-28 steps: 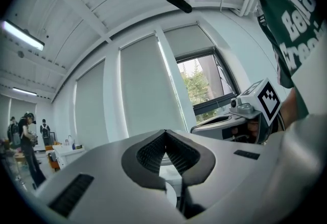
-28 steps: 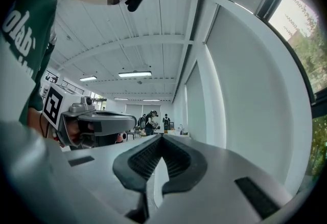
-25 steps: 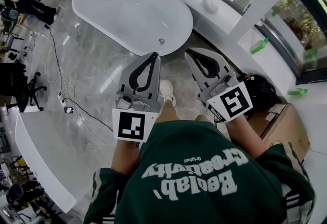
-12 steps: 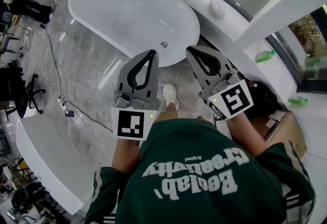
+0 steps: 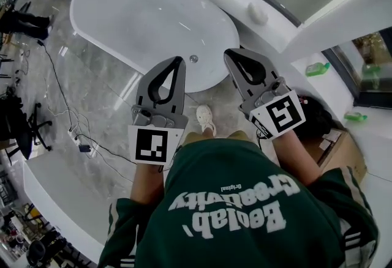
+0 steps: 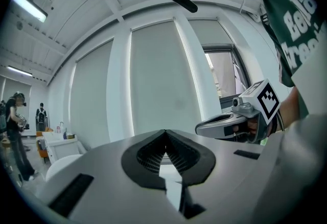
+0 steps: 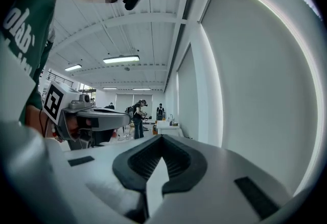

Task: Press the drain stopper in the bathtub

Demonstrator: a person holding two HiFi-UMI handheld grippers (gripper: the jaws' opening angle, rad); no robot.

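Note:
In the head view the white oval bathtub (image 5: pixel 141 10) stands on the marble floor ahead of me. Its small round metal drain stopper (image 5: pixel 194 59) sits in the tub's bottom near the near end. My left gripper (image 5: pixel 179 61) is shut with nothing in it, its tip over the tub's near rim, just left of the stopper. To the stopper's right, my right gripper (image 5: pixel 229 54) is also shut and empty. Both are held about level, side by side. The left gripper view shows its own shut jaws (image 6: pixel 164 131) and the right gripper (image 6: pixel 199 128); the right gripper view shows its shut jaws (image 7: pixel 162 137).
A white ledge (image 5: pixel 269 28) runs behind the tub, with a white lump (image 5: pixel 257 14) and green bottles (image 5: pixel 317 68) on it. A cardboard box (image 5: pixel 343 150) lies at the right. My white shoe (image 5: pixel 205 119) is near the tub. Cables (image 5: pixel 79 138) trail across the floor at left.
Both grippers have moved forward together to the bathtub. Their tips, which were short of the tub, now reach its near end beside the drain stopper. Both stayed shut.

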